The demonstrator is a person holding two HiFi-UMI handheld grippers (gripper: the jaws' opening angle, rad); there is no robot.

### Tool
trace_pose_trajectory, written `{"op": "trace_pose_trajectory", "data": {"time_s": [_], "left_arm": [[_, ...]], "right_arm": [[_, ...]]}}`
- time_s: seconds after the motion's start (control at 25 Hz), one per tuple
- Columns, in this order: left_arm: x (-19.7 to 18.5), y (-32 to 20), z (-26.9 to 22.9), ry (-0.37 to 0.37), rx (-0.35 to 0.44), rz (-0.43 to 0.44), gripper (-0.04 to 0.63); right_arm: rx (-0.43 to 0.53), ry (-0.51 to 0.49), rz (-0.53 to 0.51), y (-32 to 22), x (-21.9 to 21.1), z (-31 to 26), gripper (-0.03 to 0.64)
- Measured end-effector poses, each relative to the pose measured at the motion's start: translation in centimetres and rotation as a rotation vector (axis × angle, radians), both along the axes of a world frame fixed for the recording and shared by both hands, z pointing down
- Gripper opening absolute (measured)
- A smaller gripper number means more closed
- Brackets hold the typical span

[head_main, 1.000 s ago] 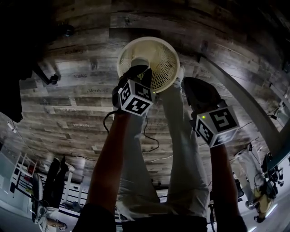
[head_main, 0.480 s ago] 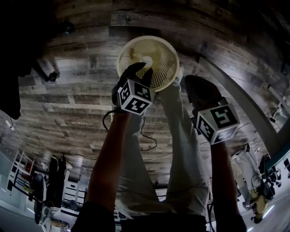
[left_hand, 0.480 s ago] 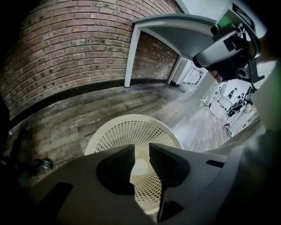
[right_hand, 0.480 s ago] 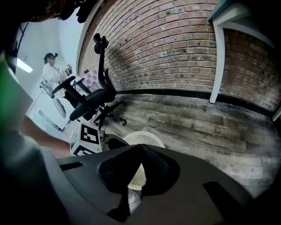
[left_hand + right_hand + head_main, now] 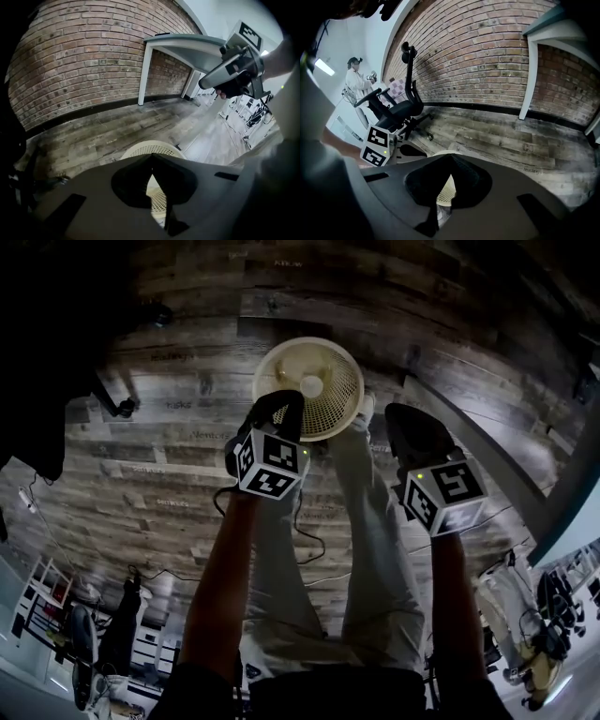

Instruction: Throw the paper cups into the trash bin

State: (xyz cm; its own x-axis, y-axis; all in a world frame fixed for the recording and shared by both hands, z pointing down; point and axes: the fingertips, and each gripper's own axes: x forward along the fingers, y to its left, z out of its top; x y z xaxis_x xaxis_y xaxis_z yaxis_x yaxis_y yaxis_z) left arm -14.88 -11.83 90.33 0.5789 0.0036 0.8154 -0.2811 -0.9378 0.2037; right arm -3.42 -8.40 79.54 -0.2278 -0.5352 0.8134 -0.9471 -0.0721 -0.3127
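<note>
Trash bin (image 5: 328, 413) sits far centre on the grey plank floor (image 5: 159, 474), a cream mesh basket seen from straight above, and inside it a pale round paper cup (image 5: 312, 385) lies near the middle. Left gripper (image 5: 151, 159) hangs right over the near-left rim of the bin, its jaws closed tip to tip with nothing between them; below the meeting point you see only the bin's mesh. Right gripper (image 5: 450, 159) is out to the right, just beside the bin's right edge and not over it, and its jaws are closed on nothing too, with a sliver of mesh showing under the tips. The two grippers are held side by side, apart from each other, both pointing away from the person. Between them run the person's legs (image 5: 375, 549) in pale trousers, feet up against the near side of the bin. A dark cable (image 5: 314, 540) loops across the planks near the left leg. From the left gripper view, a brick wall (image 5: 84, 65) stands beyond the bin with a white table (image 5: 187, 44) against it. From the right gripper view, a black office chair (image 5: 401, 110) stands far left by that same wall, and a person in a white coat (image 5: 356, 79) is behind it.
</note>
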Motion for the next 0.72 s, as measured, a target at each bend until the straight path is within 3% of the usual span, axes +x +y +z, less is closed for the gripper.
{"op": "trace_pose_trajectory", "data": {"time_s": [0.16, 0.44, 0.72], "left_arm": [[-0.5, -1.6, -4.0, 0.028, 0.031, -0.02, 0.01], [1.0, -4.3, -15.1, 0.211, 0.067, -0.082, 0.009], [2.2, -6.9, -25.6, 0.321, 0.076, -0.12, 0.009]], "right_arm": [[0.025, 0.009, 0.015, -1.2, 0.7, -2.8, -0.006], [0.082, 0.004, -0.036, -2.6, -0.3, -9.4, -0.006], [0.159, -0.021, -0.03, -5.2, -1.5, -16.7, -0.006]]}}
